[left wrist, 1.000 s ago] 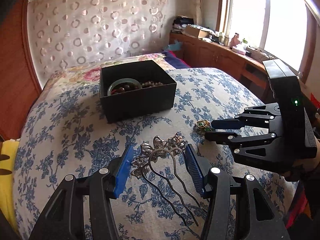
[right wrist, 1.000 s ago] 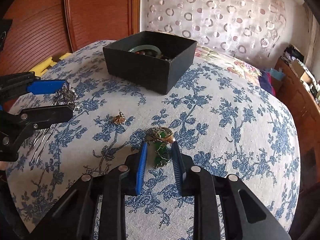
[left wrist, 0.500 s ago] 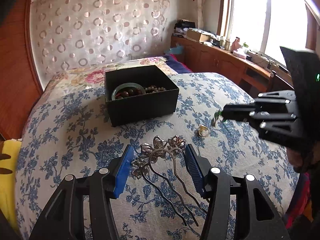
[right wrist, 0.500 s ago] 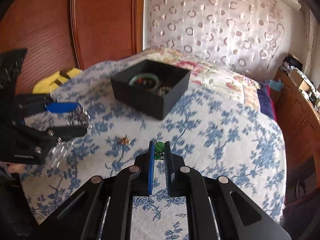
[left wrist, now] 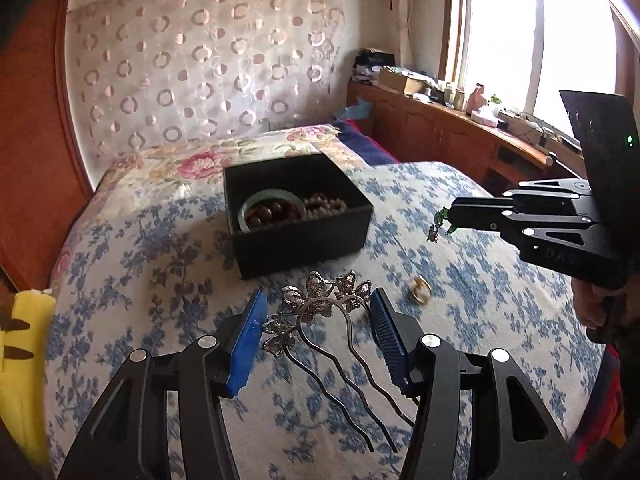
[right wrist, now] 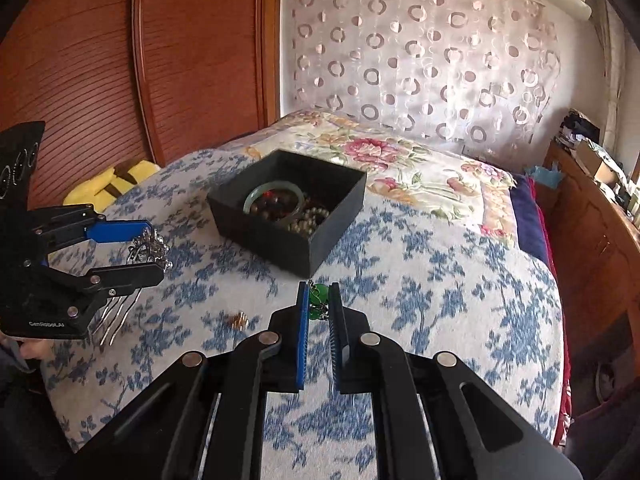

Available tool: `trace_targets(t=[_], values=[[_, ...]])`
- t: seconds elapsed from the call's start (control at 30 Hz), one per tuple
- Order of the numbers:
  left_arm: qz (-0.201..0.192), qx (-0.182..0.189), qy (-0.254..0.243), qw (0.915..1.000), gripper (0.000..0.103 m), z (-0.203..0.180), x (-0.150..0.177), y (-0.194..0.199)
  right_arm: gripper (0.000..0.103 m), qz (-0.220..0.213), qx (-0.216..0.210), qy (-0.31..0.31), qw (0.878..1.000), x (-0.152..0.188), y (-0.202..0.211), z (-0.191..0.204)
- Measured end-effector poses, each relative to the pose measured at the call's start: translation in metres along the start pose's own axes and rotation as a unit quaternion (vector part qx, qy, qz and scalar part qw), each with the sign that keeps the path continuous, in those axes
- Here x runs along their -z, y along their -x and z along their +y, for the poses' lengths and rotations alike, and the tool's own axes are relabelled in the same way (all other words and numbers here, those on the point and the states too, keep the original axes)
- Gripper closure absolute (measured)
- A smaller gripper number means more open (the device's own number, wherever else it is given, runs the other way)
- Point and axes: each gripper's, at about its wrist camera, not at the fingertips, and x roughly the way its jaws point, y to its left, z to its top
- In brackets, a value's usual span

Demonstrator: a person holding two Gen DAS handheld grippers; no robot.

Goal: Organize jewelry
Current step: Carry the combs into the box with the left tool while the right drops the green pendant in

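We carry a small green-stone pendant with dangling metal bits (right wrist: 319, 300) pinched between the blue-padded fingers of our right gripper (right wrist: 319, 304), which are pressed nearly together on it; in the left wrist view it hangs in the air off the fingertips (left wrist: 442, 222), well above the blue-flowered bedspread (left wrist: 460, 292) and to the right of the open black cardboard box (left wrist: 304, 240). It looks very light and loose-jointed, so we judge it likely to swing and to slip if the pinch eases; the hold seems best kept on the stone itself, not on the trailing parts. Our left gripper (left wrist: 318, 320) stands with its fingers spread wide on either side of the silver flower-topped hair comb with wavy prongs (left wrist: 320, 312), which lies on the bed, not yet gripped. The comb looks stiff, thin and slick, with delicate petals; we think the firmest hold is across the curved bridge just below the flowers, since the prongs could flex or slide out. A small gold ring (left wrist: 419, 294) lies on the bedspread just to the right of the comb. The box already holds a pale green jade bangle (right wrist: 274, 200), dark brown beads (left wrist: 272, 214) and a string of pale beads (left wrist: 324, 204), so both pieces should be set in gently.
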Motion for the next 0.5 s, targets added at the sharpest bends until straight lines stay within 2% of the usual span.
trace_targets(t=[0.2, 0.5], values=[[-0.024, -0.007, 0.008, 0.9997, 0.052, 0.011, -0.020, -0.001, 0.093, -0.022, -0.016, 0.002, 1.000, -0.027, -0.009, -0.001], [-0.023, -0.020, 0.016, 0.9994, 0.052, 0.029, -0.048, -0.017, 0.092, -0.029, -0.045, 0.013, 0.998, -0.063, -0.043, 0.001]])
